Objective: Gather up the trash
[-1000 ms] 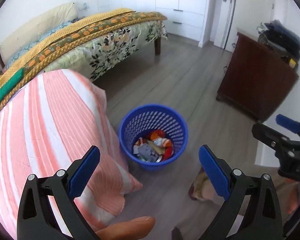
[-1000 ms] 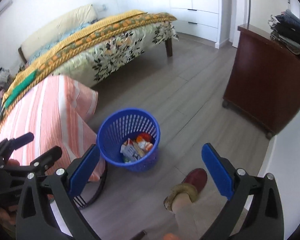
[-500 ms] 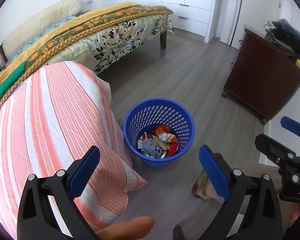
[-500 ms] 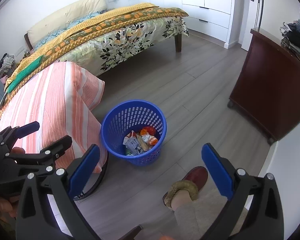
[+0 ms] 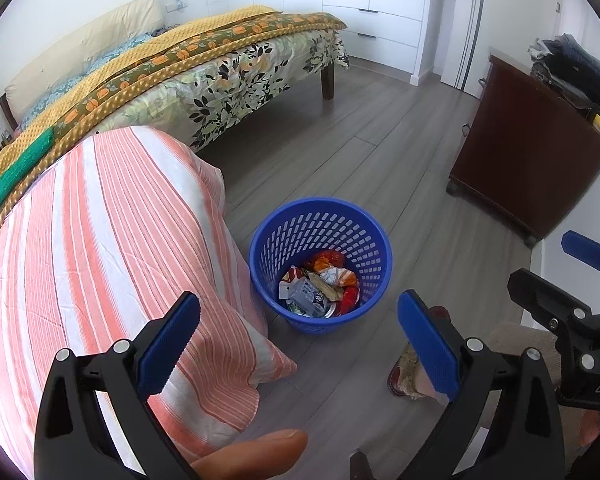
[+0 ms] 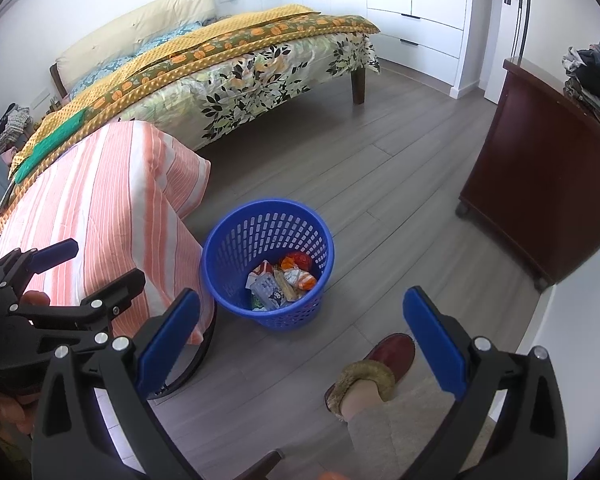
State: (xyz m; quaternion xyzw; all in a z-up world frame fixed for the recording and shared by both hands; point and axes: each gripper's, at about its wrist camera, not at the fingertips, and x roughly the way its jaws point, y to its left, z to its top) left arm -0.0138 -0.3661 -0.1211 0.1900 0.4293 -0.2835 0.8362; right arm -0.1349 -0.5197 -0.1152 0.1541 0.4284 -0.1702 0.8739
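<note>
Basket [image 5: 321, 216]: perforated blue plastic, slight gloss. Floor [image 5: 380, 152]: matt grey wood-look planks. Striped cloth [image 5: 100, 240]: woven, matt. Cabinet [image 6: 540, 184]: dark polished wood.

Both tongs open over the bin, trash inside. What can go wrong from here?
1. The blue bin is light, perforated plastic standing free on the floor; a one-sided grab at its rim might tip it and spill the wrappers.
2. The striped cloth hangs right beside the bin and could snag the left tongs.
3. The slipper stands close, a likely bump.
</note>
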